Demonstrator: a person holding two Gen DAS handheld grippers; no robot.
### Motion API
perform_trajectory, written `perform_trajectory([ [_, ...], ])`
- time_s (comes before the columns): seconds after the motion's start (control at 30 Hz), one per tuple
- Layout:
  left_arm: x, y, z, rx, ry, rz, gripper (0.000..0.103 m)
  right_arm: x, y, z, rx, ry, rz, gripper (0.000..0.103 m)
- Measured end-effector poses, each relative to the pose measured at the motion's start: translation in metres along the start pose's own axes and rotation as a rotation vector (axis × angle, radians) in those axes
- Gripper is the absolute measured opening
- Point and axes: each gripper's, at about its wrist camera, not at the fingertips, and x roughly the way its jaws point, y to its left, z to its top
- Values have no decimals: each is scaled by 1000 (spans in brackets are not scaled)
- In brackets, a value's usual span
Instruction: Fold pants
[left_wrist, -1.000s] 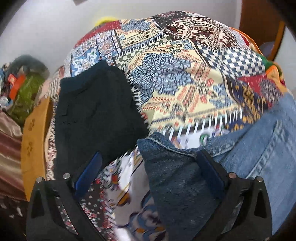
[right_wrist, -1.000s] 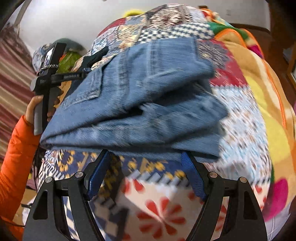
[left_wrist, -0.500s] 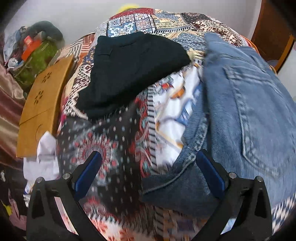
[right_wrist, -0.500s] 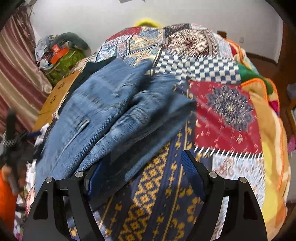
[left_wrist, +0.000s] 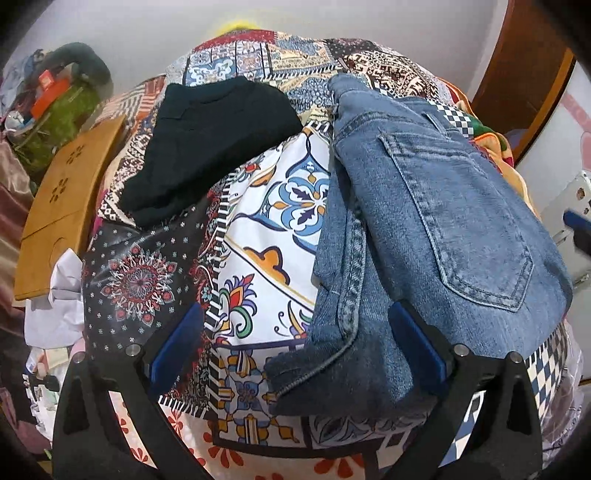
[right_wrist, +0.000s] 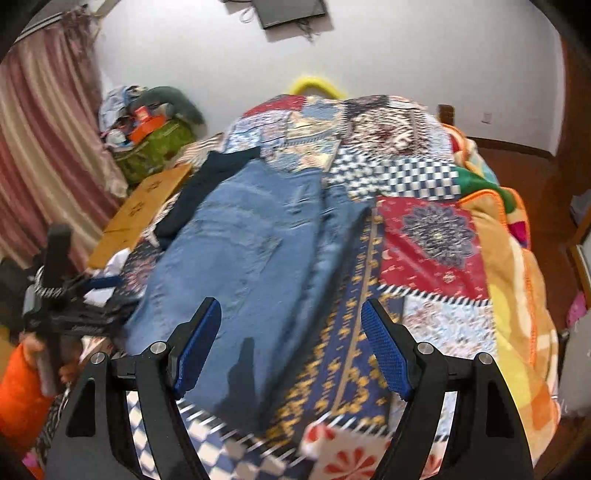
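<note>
On the patchwork quilt the jeans lie folded, back pocket up, just right of a folded black garment; folding looks done or nearly, perhaps only tidying left. Left gripper and right gripper both stand open, holding nothing. Beyond the jeans: wooden board, pink curtain, white wall.

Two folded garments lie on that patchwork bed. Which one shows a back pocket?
The blue jeans: a stitched pocket shows on their top face. The black garment, apart from them and farther from the left tool, shows no such pocket.
</note>
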Motion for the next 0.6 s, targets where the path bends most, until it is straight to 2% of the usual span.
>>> perform_trajectory([
  [0.1, -2, 3, -4, 12, -46, 51, 103, 17, 7, -11, -6, 56, 13, 64],
  [0.13, -2, 6, -6, 11, -56, 72, 103, 27, 7, -17, -4, 87, 18, 51],
  [0.17, -1, 11, -9, -3, -58, 97, 103, 33, 7, -20, -5, 108, 20, 46],
  [0.3, 4, 25, -15, -73, -46, 64, 103, 42, 2, -32, 7, 97, 46, 43],
  [0.37, 2, 22, -13, -59, -55, 85, 103, 42, -2, -32, 28, 96, 60, 42],
  [0.47, -5, 15, -8, -19, -58, 88, 95, 41, 0, -31, 21, 101, 55, 42],
  [0.6, -22, 14, 14, 19, -100, 81, 95, 32, 0, -18, -5, 107, 21, 43],
])
